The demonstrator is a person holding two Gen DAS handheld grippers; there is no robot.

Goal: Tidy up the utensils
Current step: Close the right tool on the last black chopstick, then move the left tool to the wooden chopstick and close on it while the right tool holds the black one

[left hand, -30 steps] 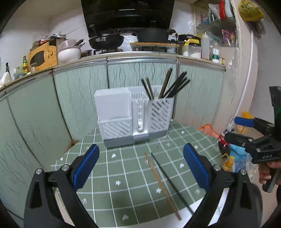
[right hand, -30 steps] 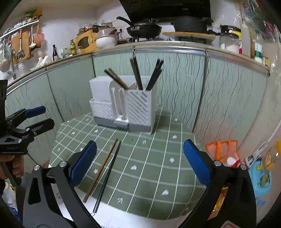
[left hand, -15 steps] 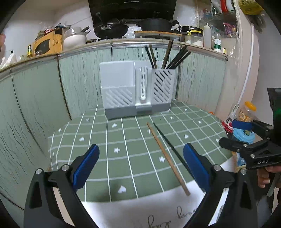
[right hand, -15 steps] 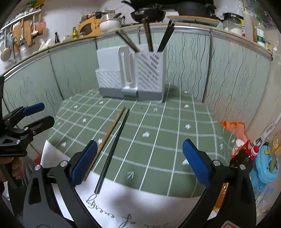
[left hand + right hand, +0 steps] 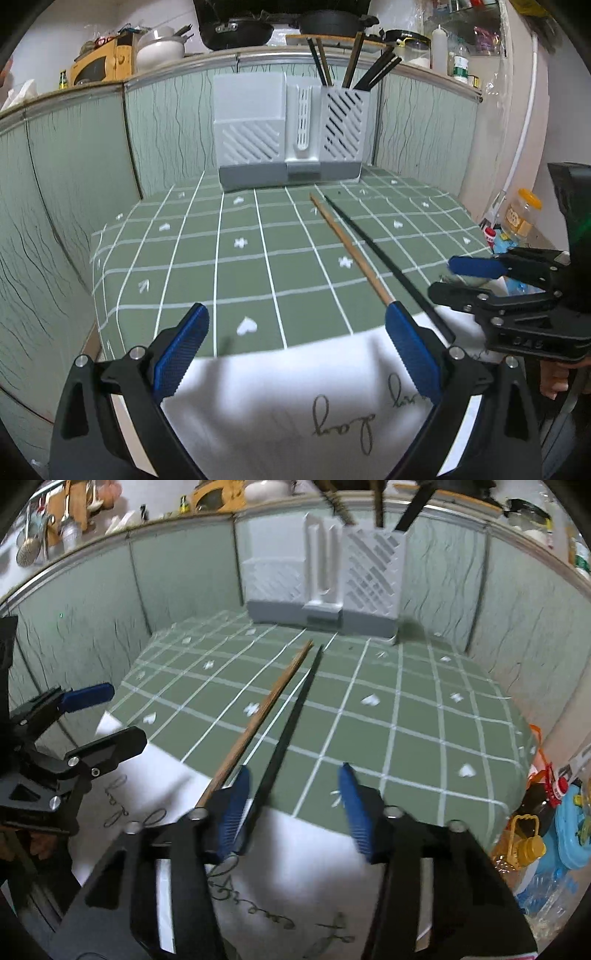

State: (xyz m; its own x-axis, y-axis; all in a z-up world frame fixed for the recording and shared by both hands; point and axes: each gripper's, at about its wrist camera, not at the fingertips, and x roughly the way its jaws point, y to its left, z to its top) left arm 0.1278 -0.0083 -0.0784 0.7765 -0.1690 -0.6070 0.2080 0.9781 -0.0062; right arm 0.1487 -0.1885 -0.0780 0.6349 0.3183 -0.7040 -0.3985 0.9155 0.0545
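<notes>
Chopsticks: two lie loose on the green checked cloth (image 5: 258, 266), a brown one (image 5: 258, 720) and a black one (image 5: 291, 716), side by side and close, running from centre frame down toward the lower middle in the right wrist view. In the left wrist view they slant from centre to lower right.

The cloth fills the middle of both views, with a white lettered border at the bottom edge. The white rack (image 5: 291, 136) stands at upper centre, at the far end of the cloth; more chopsticks stand tilted in its right-hand compartment.

The left gripper (image 5: 295, 347) sits at the bottom of its view, jaws spread wide and holding nothing. The right gripper (image 5: 293, 805) is open too, narrower; the black chopstick's near end lies between its fingers, just beside the left pad (image 5: 232, 812), contact unclear.
</notes>
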